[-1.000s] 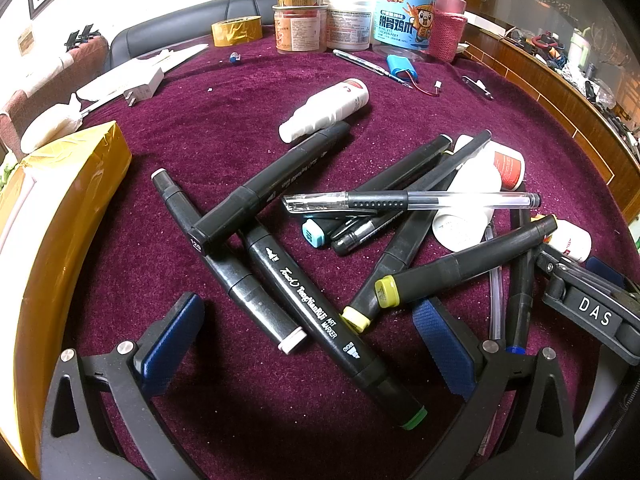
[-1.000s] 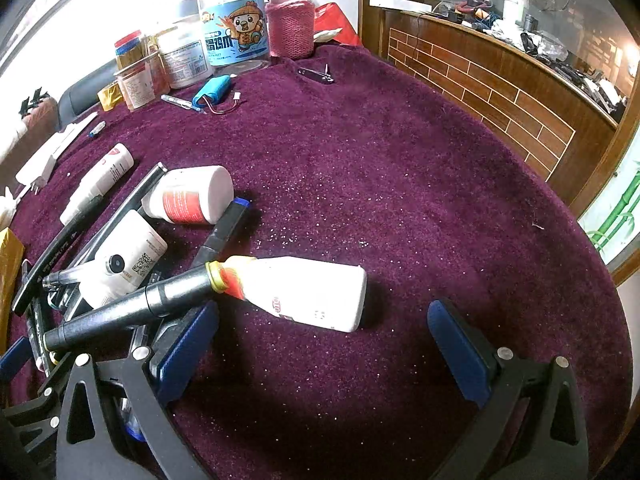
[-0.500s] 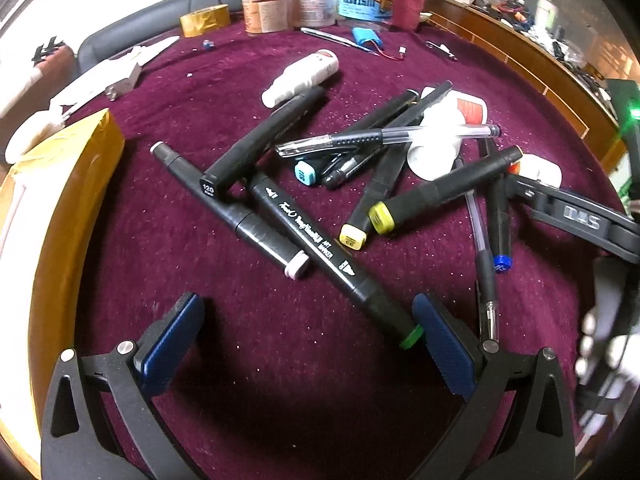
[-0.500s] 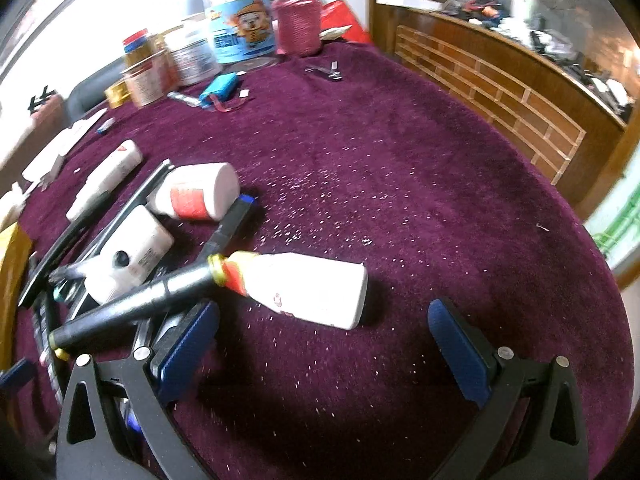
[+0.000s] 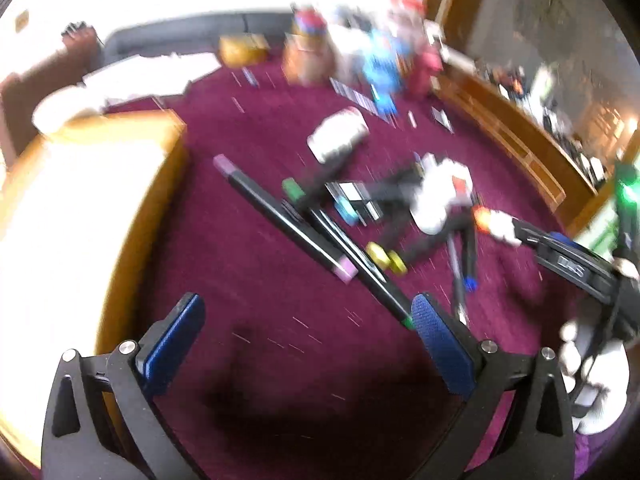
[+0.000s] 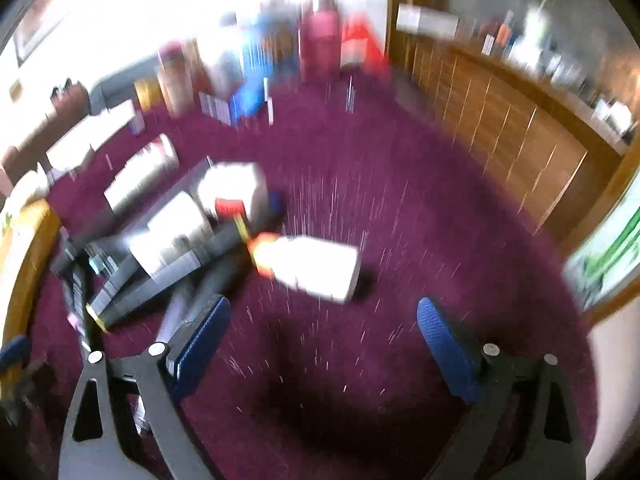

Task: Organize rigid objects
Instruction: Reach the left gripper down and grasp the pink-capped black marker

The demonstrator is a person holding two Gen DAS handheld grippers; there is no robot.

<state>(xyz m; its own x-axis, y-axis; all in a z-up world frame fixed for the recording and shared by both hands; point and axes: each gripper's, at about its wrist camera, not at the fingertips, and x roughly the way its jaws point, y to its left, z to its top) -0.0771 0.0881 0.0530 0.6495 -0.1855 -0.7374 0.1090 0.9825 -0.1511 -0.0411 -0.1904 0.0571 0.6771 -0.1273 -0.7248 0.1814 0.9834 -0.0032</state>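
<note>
Burgundy tablecloth (image 5: 224, 280) fills both blurred views, bearing everything else. Along its left edge sits a large yellow-wrapped package (image 5: 80, 208), well apart from the pile of markers (image 5: 328, 236), which lies in a criss-cross heap near the middle. White bottles (image 6: 188, 220) rest among the markers, and 1 bottle with an orange neck (image 6: 312, 268) lies on its side just right of the heap, its neck touching the end of a dark marker. Jars and containers (image 5: 348, 60) stand at the far edge, too smeared to tell apart.

Left gripper (image 5: 308, 348) hangs low over the cloth, pointing forward at the pile; its 2 blue-padded fingers (image 5: 440, 348) are spread wide with nothing between them, and the green tip of 1 long marker lies just beside the right pad. Right gripper (image 6: 324, 344) is likewise held level and low, jaws wide apart and empty, the orange-necked bottle just ahead of the gap. In the left wrist view the right gripper's black body comes in from the right edge, held by a white-gloved hand (image 5: 592, 364).
</note>
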